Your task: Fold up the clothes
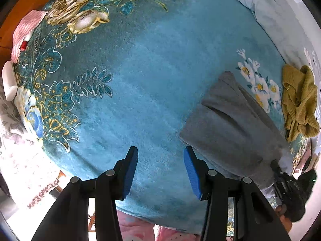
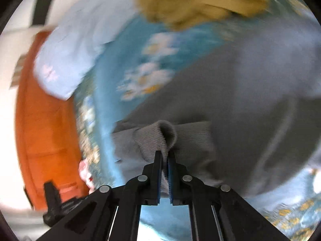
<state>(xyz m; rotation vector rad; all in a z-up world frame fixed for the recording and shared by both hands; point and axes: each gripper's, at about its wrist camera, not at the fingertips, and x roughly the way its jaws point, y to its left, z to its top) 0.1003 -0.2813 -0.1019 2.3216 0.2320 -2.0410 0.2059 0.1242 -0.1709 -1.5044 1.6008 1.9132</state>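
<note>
A grey knit garment [image 1: 230, 124] lies on the teal flowered blanket [image 1: 152, 76] at the right of the left wrist view. My left gripper [image 1: 160, 170] is open and empty above bare blanket, just left of the garment's edge. My right gripper [image 2: 165, 160] is shut on a ribbed hem of the grey garment [image 2: 158, 138], which spreads out to the right [image 2: 240, 104]. The right wrist view is blurred. A mustard knit garment [image 1: 299, 102] lies crumpled beyond the grey one; it also shows in the right wrist view [image 2: 200, 0].
A pale blue cloth [image 2: 68, 56] lies at the blanket's edge. An orange wooden surface [image 2: 44, 132] is at the left. A pink knit piece [image 1: 26, 32] and a white cylinder [image 1: 9, 80] sit at the far left. The other gripper's black body [image 1: 291, 188] shows low right.
</note>
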